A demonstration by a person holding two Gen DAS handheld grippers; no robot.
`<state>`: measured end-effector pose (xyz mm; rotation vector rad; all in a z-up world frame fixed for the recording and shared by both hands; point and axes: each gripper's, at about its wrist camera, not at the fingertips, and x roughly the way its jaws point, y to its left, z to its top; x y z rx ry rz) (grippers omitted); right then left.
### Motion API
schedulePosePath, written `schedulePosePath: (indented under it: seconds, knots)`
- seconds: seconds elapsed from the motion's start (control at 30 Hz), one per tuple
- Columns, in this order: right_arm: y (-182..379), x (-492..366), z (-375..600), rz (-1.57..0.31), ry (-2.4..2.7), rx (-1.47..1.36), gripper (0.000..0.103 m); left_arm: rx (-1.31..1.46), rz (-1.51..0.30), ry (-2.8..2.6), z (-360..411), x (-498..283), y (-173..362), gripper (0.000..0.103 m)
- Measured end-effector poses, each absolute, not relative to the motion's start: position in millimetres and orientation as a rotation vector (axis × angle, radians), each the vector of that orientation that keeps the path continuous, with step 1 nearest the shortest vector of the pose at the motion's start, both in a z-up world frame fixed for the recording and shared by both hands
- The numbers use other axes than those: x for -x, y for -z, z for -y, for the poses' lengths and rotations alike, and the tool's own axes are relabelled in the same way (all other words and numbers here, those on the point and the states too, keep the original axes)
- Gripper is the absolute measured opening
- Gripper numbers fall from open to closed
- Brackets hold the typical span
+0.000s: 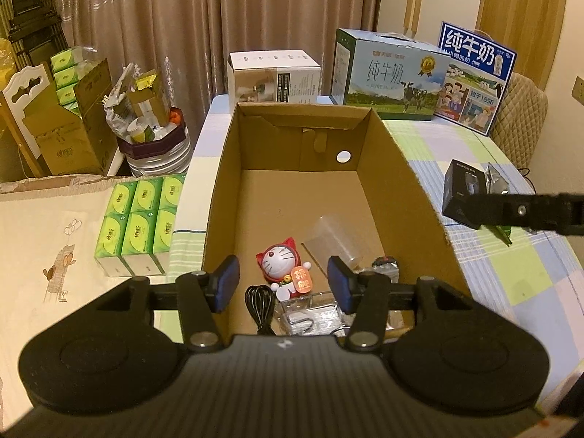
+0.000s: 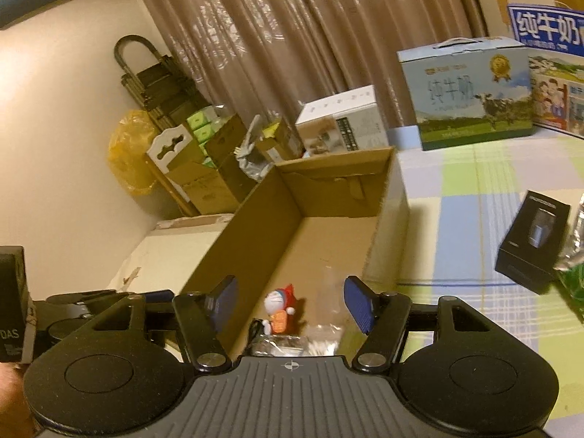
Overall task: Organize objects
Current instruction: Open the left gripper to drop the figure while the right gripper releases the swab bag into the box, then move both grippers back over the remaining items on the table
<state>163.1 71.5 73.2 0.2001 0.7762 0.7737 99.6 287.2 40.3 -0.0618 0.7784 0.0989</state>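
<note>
An open cardboard box (image 1: 398,179) stands on the checked table; it also shows in the right wrist view (image 2: 255,215). Inside lie a red cat figurine (image 1: 279,266), a black cable (image 1: 260,301), a clear plastic case (image 1: 334,241) and a clear packet (image 1: 310,315). The figurine also shows in the right wrist view (image 2: 279,308). My left gripper (image 1: 283,284) is open and empty over the box's near end. My right gripper (image 2: 290,301) is open and empty above the same end. A small black box (image 2: 531,241) and a silver-green packet (image 2: 575,266) lie on the table to the right.
Two milk cartons (image 1: 387,73) and a white appliance box (image 1: 273,76) stand at the table's back. Green tissue packs (image 1: 138,222) sit left of the box. Cartons and a full bin (image 1: 153,127) stand by the curtain. A dark box (image 2: 12,303) is at the far left.
</note>
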Motion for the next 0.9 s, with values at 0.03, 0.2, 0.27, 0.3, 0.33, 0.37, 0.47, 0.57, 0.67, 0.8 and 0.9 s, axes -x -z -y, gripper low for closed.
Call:
schedulePosePath:
  seconds: [0.03,0.2,0.27,0.3,0.33,0.37,0.47,0.57,0.67,0.8,0.9]
  knots:
    - [-72,-161,-68,-0.778,-0.767,-0.203,0.061,0.062,-0.776,-0.099,-286,-98,-42,0.049]
    - [-77,-154,-46,-0.787,-0.724,-0.226,0.061,0.065,-0.762,-0.096,-278,-90,-51,0.062]
    - [-79,-150,-37,-0.793,-0.701,-0.24,0.061,0.069,-0.754,-0.092,-273,-86,-55,0.065]
    - [-81,-147,-32,-0.793,-0.694,-0.242,0.061,0.07,-0.751,-0.09,-270,-85,-57,0.067]
    - [-83,-143,-27,-0.791,-0.686,-0.243,0.061,0.071,-0.746,-0.086,-267,-83,-60,0.068]
    - [-85,-139,-22,-0.79,-0.679,-0.243,0.061,0.071,-0.74,-0.081,-264,-81,-63,0.071]
    - [-90,-127,-5,-0.781,-0.646,-0.239,0.061,0.076,-0.726,-0.064,-253,-74,-70,0.076]
    - [-95,-116,11,-0.77,-0.609,-0.217,0.062,0.082,-0.714,-0.041,-239,-69,-76,0.08]
    - [-98,-107,32,-0.767,-0.574,-0.206,0.062,0.083,-0.701,-0.021,-223,-65,-82,0.085]
    - [-102,-99,63,-0.767,-0.529,-0.226,0.063,0.078,-0.685,0.011,-199,-60,-89,0.094]
    - [-105,-92,85,-0.76,-0.496,-0.228,0.063,0.07,-0.674,0.034,-180,-57,-93,0.098]
